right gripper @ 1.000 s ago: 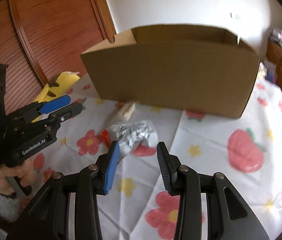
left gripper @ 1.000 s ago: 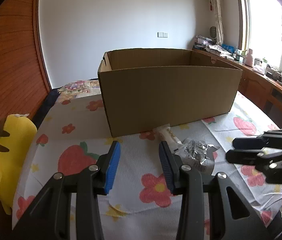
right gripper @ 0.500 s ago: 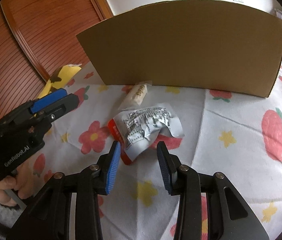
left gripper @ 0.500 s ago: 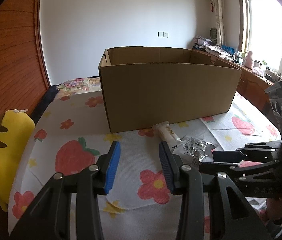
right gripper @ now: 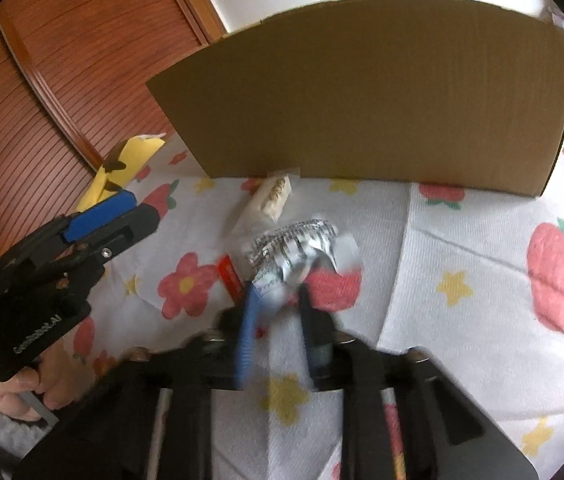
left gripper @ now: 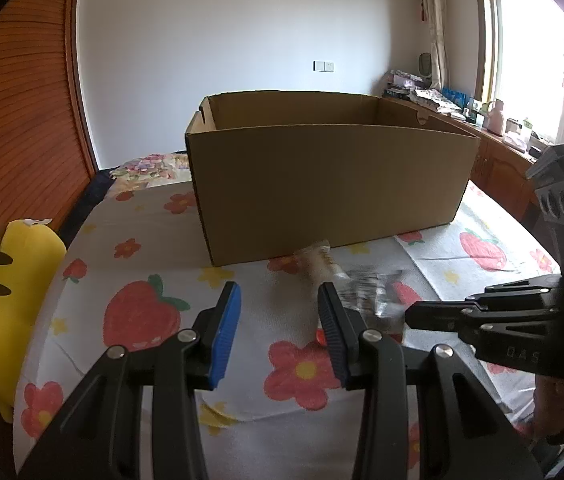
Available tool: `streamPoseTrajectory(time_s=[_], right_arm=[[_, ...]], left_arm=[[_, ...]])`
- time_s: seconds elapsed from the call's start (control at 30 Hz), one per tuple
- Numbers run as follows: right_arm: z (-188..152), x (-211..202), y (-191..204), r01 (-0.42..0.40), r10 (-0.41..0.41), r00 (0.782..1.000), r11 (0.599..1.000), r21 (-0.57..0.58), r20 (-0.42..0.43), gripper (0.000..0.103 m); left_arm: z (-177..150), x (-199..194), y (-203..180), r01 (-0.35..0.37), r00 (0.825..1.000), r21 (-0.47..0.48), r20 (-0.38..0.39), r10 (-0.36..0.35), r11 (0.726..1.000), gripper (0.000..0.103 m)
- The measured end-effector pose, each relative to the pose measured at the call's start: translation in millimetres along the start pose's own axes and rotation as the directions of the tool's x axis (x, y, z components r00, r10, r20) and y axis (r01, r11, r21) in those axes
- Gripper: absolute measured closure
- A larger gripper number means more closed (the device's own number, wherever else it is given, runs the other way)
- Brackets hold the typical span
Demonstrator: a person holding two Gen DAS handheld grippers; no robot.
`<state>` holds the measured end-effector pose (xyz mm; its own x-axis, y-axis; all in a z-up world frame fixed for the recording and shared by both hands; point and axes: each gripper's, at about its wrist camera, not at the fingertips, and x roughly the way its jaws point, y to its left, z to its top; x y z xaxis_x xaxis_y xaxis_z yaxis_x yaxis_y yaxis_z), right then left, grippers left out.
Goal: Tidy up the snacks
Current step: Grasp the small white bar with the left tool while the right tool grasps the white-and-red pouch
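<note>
The right gripper (right gripper: 276, 300) has just been closing its jaws on the silver snack packet (right gripper: 298, 246), lying before the cardboard box (right gripper: 362, 92), probably to lift it in, while the left gripper (left gripper: 278, 320) waits part-open and empty.

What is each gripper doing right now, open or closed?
Left gripper: open, holding nothing.
Right gripper: jaws have just been closing, now shut on the crinkled silver foil snack packet.
</note>
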<state>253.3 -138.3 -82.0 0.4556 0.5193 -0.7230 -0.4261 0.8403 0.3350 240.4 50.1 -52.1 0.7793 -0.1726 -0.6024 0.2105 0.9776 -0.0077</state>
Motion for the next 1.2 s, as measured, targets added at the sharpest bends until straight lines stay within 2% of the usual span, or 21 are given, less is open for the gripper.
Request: streamPoseTrajectory(time_s=[0.3, 0.47, 0.67, 0.8, 0.97, 1.13, 1.2], right_arm=[[-3.8, -7.4, -12.5, 0.002, -0.002, 1.000, 1.000, 0.015, -0.001, 0.103], [-0.4, -15.0, -11.9, -0.003, 0.003, 1.000, 1.000, 0.003, 0.022, 0.098], [3.0, -23.1, -7.6, 0.031, -0.030, 0.998, 0.999, -0.031, 0.054, 0.094], [4.2, -23.8, -3.4, 0.041, -0.038, 0.997, 0.998, -0.055, 0.063, 0.092], [3.8, -25.4, 0.2, 0.048, -0.042, 0.997, 0.996, -0.082, 0.070, 0.090], [5.1, -17.7, -0.9, 0.051, -0.046, 0.997, 0.994, -0.092, 0.056, 0.078], [6.4, -11.9, -1.1, 0.046, -0.042, 0.998, 0.996, -0.083, 0.042, 0.075]], left_arm=[[11.5, 14.2, -10.6, 0.025, 0.999, 0.011, -0.028, -0.024, 1.000, 0.063], [21.6, 31.5, -10.4, 0.084, 0.993, -0.006, -0.079, -0.084, 0.996, 0.060], [30.3, 55.3, -17.9, 0.108, 0.985, -0.009, -0.134, -0.108, 0.994, 0.060], [32.2, 66.3, -28.2, 0.070, 0.985, 0.023, -0.160, -0.066, 0.997, 0.067], [30.3, 78.1, -31.8, 0.031, 0.980, 0.045, -0.197, -0.021, 0.999, 0.070], [29.0, 88.0, -15.8, 0.024, 0.973, 0.006, -0.231, -0.022, 1.000, 0.070], [26.4, 91.1, -9.7, 0.026, 0.967, -0.005, -0.252, -0.026, 1.000, 0.080]])
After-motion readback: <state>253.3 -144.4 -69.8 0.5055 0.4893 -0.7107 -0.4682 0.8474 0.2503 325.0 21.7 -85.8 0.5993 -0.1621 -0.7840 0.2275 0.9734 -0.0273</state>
